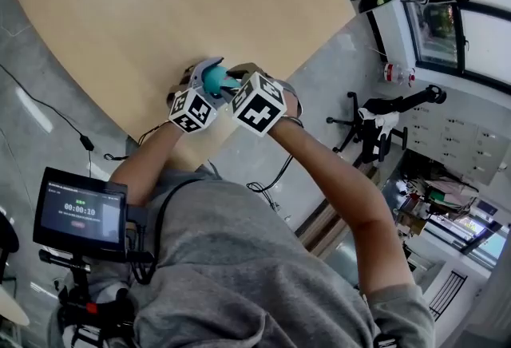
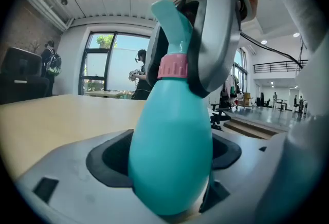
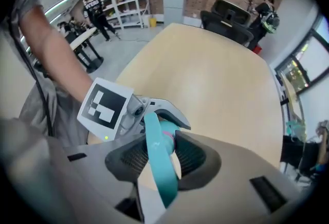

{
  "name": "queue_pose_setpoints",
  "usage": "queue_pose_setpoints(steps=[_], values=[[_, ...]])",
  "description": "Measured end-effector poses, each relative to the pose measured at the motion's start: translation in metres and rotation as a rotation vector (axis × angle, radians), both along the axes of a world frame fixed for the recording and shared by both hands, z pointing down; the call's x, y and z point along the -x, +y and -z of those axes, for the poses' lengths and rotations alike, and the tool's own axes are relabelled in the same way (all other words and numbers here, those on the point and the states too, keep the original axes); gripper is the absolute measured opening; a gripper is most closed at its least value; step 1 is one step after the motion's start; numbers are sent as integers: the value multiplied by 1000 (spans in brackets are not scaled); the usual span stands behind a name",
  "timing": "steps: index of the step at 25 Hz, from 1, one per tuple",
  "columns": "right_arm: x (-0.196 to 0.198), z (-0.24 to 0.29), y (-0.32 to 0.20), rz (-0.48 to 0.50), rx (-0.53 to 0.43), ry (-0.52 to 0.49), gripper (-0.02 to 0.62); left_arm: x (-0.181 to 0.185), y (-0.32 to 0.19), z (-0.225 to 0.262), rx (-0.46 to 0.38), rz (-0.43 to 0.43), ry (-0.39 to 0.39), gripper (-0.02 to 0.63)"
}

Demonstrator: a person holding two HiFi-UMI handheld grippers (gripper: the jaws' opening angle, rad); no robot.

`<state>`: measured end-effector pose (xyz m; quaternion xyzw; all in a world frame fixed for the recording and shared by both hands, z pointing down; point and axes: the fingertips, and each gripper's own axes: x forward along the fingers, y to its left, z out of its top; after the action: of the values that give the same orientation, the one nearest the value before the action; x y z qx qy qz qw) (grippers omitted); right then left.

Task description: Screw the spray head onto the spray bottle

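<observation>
- Two hand-held grippers meet over the near edge of the bench point(image 1: 160, 11), and both are closed on something.
- Left hand-held gripper point(image 2: 169, 166) clasps the belly of the teal spray bottle point(image 2: 175, 125) from the side, across its long axis, which stands nearly upright.
- Right hand-held gripper point(image 3: 162, 153) comes from directly above, pointing down along this same axis. Its jaws clamp the spray head point(image 3: 160, 166) at the pink collar point(image 2: 174, 67).
- Spray head sits on the bottle neck, so the part to turn lies exactly under the right hand.
- Judgement: the coming twist must roll about this upright axis while the left hand holds the bottle firm. A tilt could cross the thread.
</observation>
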<state>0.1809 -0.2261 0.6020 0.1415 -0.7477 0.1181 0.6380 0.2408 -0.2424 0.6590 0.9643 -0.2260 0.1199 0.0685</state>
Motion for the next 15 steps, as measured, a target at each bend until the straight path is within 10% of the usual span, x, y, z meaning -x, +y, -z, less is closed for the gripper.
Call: queue_pose_setpoints(steps=[15], values=[[14, 10, -2, -423, -47, -111, 141, 15, -2, -4, -5, 222, -111, 390]])
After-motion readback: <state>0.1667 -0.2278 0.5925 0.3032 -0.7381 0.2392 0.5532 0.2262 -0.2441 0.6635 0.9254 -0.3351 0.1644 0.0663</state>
